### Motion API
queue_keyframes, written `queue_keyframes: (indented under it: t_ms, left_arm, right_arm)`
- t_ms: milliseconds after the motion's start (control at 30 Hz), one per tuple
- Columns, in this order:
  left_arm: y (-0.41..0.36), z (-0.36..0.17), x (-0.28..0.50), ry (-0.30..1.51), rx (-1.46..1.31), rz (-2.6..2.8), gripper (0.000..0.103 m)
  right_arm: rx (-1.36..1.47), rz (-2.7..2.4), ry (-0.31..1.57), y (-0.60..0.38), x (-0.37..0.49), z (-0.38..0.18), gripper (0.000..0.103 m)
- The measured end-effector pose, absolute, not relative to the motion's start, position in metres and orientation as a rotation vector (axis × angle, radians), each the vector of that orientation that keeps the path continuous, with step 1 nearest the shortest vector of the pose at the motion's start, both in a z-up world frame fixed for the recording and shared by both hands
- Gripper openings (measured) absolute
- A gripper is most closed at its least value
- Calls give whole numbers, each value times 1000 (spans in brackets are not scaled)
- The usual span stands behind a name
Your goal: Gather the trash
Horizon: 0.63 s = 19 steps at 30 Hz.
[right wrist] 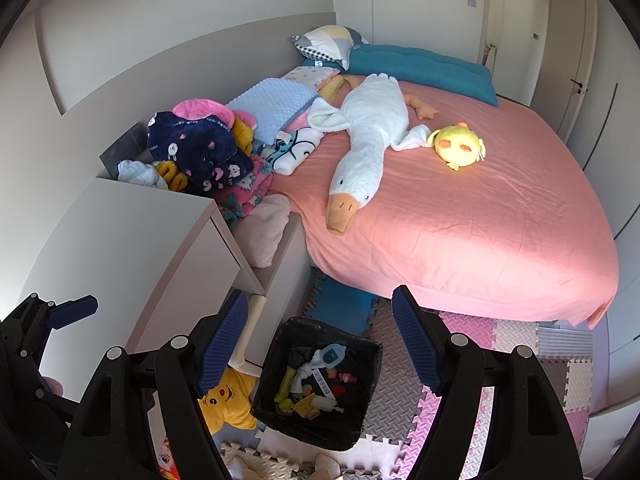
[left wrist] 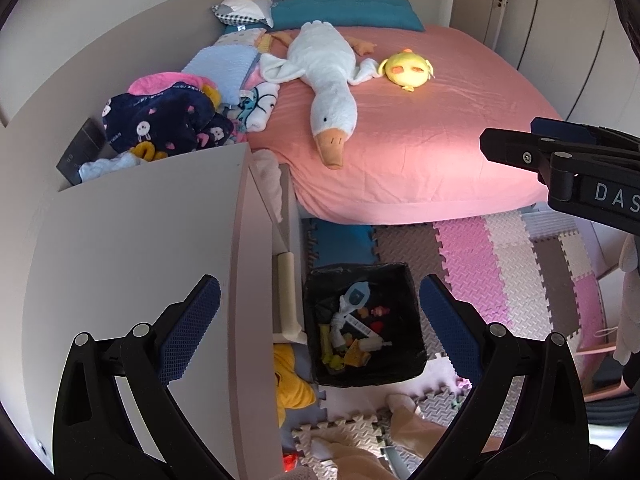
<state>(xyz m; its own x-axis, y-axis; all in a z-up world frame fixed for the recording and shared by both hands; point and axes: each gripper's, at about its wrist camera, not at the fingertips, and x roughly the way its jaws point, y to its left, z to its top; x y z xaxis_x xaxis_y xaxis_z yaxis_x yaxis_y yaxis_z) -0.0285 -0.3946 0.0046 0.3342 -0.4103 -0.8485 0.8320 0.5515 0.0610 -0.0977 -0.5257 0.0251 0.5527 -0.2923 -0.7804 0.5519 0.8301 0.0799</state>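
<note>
A black-lined trash bin [left wrist: 412, 312] [right wrist: 368, 380] stands on the foam floor mats beside the white bedside cabinet, holding several bits of trash such as a blue and white wrapper [left wrist: 354, 294] [right wrist: 330, 356] and yellow scraps [left wrist: 354, 354]. My left gripper [left wrist: 320, 332] hangs above the bin and cabinet edge, open, nothing between its blue pads. My right gripper [right wrist: 320, 354] hovers over the bin too, open and empty. The right gripper [left wrist: 560, 164] also shows at the right edge of the left wrist view; the left gripper [right wrist: 48, 332] shows at the left edge of the right wrist view.
A white cabinet [left wrist: 140, 260] [right wrist: 140, 232] stands left of the bin. A pink bed [left wrist: 420, 140] [right wrist: 480, 220] carries a white goose plush [right wrist: 368, 140], a yellow chick plush [right wrist: 458, 146] and piled clothes [right wrist: 200, 148]. A yellow plush [right wrist: 228, 404] lies on the puzzle mats [left wrist: 500, 272].
</note>
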Motion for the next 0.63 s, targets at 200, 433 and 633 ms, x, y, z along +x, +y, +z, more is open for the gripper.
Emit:
queue_keyframes:
  t_ms: [200,433,633]
  left_arm:
    - [-393,5,-23,906,507,-894,96]
    - [-394,4,-21,897,499,-899,96]
    - [-393,3,-17,917,479,-895,96]
  right_arm:
    - [334,-513,848,-525,-97,25,75]
    - [335,-513,849,-530,-99,26,75]
    - [337,-513,849,-533,-99,26,75]
